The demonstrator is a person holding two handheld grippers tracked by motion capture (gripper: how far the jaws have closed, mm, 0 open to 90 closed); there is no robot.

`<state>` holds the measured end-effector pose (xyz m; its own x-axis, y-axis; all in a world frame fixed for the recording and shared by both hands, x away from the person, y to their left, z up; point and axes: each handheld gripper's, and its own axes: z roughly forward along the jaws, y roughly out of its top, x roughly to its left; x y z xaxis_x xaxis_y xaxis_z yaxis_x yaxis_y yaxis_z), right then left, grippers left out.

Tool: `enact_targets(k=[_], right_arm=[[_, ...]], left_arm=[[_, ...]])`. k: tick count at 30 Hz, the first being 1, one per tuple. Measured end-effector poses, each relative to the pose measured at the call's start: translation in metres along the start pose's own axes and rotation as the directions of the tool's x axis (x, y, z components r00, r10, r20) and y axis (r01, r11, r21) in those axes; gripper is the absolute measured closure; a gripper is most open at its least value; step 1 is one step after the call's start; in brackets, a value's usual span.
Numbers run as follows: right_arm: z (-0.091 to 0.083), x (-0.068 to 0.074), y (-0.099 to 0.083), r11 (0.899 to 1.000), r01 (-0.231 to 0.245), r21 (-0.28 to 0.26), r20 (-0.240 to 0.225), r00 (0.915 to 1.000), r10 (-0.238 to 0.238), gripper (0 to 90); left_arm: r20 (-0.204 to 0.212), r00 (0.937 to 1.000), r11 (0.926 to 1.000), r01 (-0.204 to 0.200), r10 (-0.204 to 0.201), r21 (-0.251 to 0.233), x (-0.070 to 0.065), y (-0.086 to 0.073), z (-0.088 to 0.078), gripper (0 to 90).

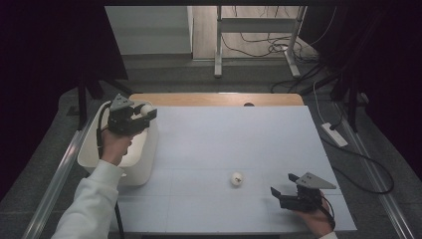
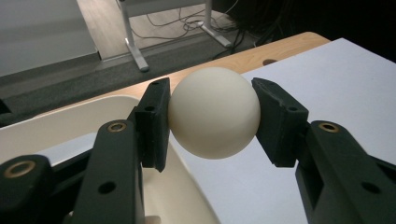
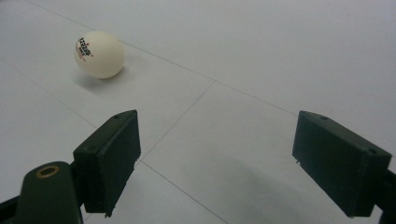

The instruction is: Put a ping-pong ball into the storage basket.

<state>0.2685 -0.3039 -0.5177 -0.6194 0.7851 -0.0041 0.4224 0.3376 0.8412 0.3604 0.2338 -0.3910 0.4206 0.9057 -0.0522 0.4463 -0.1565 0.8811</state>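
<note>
Grey floor, a pale stand's legs and loose dark cables lay beyond the worktop [image 1: 239, 149], whose matte white sheet, faintly seamed into panels, covered all but a wooden strip at its twelve o'clock edge.

At about ten o'clock on the worktop, the left tool [image 1: 145, 111] was held above the white bin [image 1: 144, 169], its black jaws clenched on a plain ball [image 1: 146, 109]. In the left gripper view that plain ball [image 2: 214, 112] sat pinched between the two flat pads, smooth, matte and cream-white, with the left tool [image 2: 210, 121] poised over the bin's curved rim [image 2: 187, 186]. The left hand [image 1: 115, 144] gripped the tool from below, and a white sleeve [image 1: 92, 204] ran back toward seven o'clock.

At about five o'clock, the right tool [image 1: 282, 184] lay low near the sheet, its jaws spread wide and holding nothing, pointing toward nine o'clock. The right hand [image 1: 316, 219] wrapped its rear, and a grey three-cornered plate rode on top.

Well apart from the bin, a printed ball [image 1: 237, 179] rested on the sheet near six o'clock, a little ahead of the right tool. In the right gripper view the printed ball [image 3: 99, 54] sat beyond the left jaw of the right tool [image 3: 215, 168], round and glossy, bearing small red and dark lettering, with bare sheet between them.
</note>
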Motion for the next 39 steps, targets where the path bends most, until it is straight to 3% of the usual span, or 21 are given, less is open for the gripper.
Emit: enact_targets(k=[22,35,39], right_arm=[[0.0,0.0,0.0,1.0,0.0,0.001,0.001,1.0,0.0,15.0],[0.0,0.0,0.0,1.0,-0.001,-0.001,0.003,1.0,0.001,15.0],[0.0,0.0,0.0,1.0,-0.002,0.0,0.003,1.0,0.002,15.0]], left_arm=[[-0.057,0.9965,0.997,0.064,-0.061,0.045,0.025,-0.004,0.002,49.9],[-0.072,0.9945,0.9933,0.082,-0.076,0.081,0.034,-0.009,0.007,49.9],[-0.065,0.993,0.9897,0.104,-0.098,0.098,0.037,-0.012,0.01,49.8]])
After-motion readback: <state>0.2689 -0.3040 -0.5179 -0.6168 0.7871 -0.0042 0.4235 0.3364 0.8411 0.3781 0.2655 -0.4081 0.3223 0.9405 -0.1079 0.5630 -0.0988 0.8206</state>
